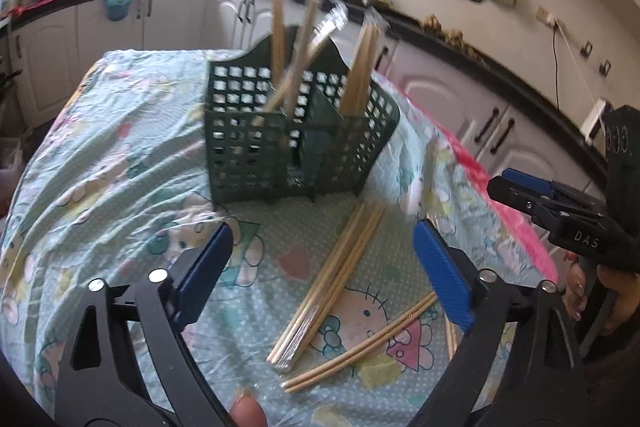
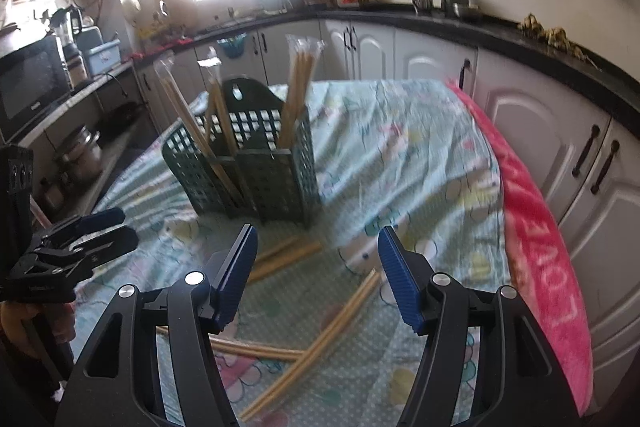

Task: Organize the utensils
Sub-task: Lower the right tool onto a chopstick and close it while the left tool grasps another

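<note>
A dark green lattice basket [image 1: 288,143] [image 2: 256,179] stands on the cartoon-print tablecloth [image 1: 120,155] and holds several wrapped chopstick packs [image 1: 360,67] [image 2: 298,95] upright. In front of it, loose chopsticks lie on the cloth: a wrapped bundle [image 1: 332,287] [image 2: 288,255] and bare pairs [image 1: 360,347] [image 2: 332,331]. My left gripper [image 1: 324,231] [image 2: 120,227] hovers open above the bundle, nothing between its blue pads [image 1: 440,275]. Over the crossed pairs my right gripper [image 2: 318,233] [image 1: 504,183] is open too, touching nothing.
A pink towel [image 2: 540,267] hangs along the table's right edge. White kitchen cabinets [image 2: 520,115] and a black counter ring the table. A microwave [image 2: 28,83] and pots sit to the left. A person's fingers [image 1: 580,287] hold the right gripper's handle.
</note>
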The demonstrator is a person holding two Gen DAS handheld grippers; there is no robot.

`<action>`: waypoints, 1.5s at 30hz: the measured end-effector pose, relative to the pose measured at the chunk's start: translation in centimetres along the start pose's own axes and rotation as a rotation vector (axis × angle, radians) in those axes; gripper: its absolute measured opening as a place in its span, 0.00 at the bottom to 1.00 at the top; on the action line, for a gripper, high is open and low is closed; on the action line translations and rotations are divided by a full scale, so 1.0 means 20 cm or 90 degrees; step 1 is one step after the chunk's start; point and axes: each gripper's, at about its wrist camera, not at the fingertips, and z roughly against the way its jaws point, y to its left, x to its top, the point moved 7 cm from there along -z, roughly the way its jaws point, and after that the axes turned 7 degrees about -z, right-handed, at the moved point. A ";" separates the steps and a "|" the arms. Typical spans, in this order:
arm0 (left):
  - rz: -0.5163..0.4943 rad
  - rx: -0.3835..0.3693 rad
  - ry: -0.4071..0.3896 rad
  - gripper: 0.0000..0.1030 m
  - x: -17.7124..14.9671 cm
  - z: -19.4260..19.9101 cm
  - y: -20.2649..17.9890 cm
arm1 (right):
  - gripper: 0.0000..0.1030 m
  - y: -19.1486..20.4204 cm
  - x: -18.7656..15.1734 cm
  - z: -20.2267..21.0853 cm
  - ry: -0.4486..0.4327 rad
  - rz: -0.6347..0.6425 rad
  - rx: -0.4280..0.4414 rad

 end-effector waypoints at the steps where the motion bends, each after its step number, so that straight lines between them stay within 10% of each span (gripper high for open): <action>1: -0.004 0.000 0.007 0.75 0.00 -0.02 -0.01 | 0.59 -0.01 -0.01 -0.01 0.007 0.001 -0.005; 45: -0.148 0.013 0.238 0.23 0.00 -0.73 -0.25 | 0.27 -0.29 -0.21 -0.55 0.207 -0.135 -0.022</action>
